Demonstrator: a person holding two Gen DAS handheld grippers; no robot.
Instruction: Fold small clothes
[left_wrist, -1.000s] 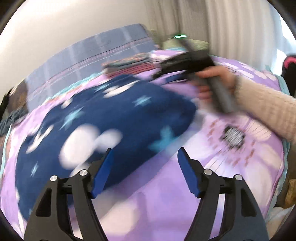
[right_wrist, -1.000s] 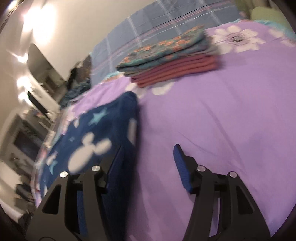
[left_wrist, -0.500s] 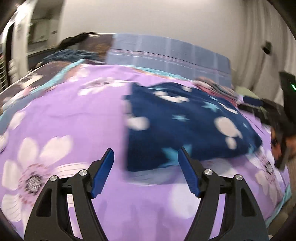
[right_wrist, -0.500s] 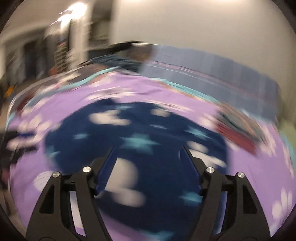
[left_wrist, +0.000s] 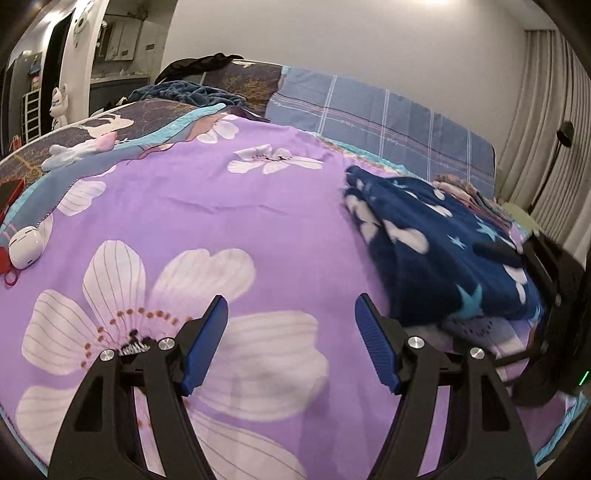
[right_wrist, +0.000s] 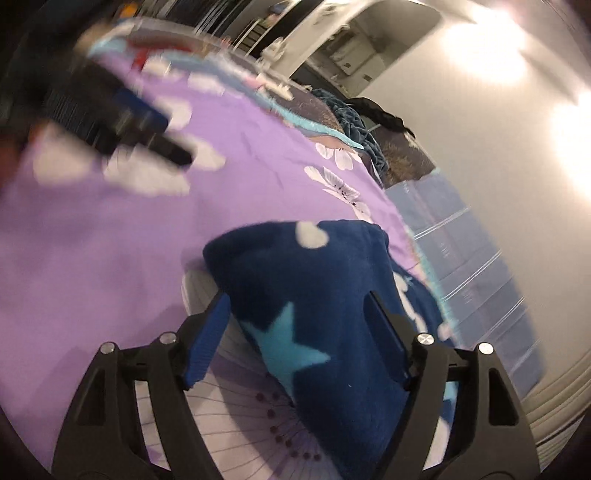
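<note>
Our right gripper (right_wrist: 295, 332) has its fingers spread wide around a corner of the navy fleece garment (right_wrist: 314, 314), not clamped; our left gripper (left_wrist: 291, 339) hangs parted over the bare purple bedspread (left_wrist: 221, 206), with the garment off to its right. If we close on only the top layer, we risk dragging the fold apart. Farther back lie folded clothes (left_wrist: 476, 195).
</note>
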